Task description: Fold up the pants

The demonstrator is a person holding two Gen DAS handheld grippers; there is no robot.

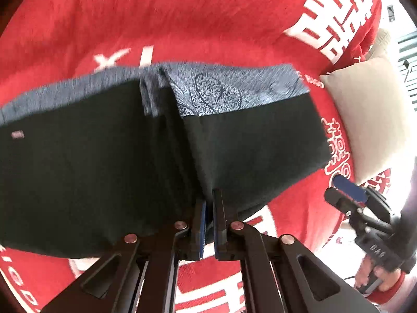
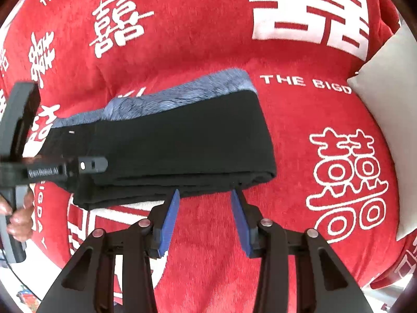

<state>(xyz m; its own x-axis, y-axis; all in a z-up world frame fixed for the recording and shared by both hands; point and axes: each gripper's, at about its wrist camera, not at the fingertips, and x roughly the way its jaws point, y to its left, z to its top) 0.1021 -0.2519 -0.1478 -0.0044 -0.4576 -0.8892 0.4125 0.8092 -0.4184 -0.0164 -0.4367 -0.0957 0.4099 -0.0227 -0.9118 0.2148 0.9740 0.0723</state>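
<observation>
This looks like a home, most likely a living room or bedroom. A soft, plush red fleece cover printed with large white double-happiness characters and the words "THE BIG DAY" (image 2: 213, 247) spreads over a cushioned, rounded surface such as a sofa or bed. A plain beige square fabric cushion (image 1: 365, 120) rests at its edge. Bright daylight comes in beyond it, with what appears to be slatted window blinds (image 1: 409, 60).
</observation>
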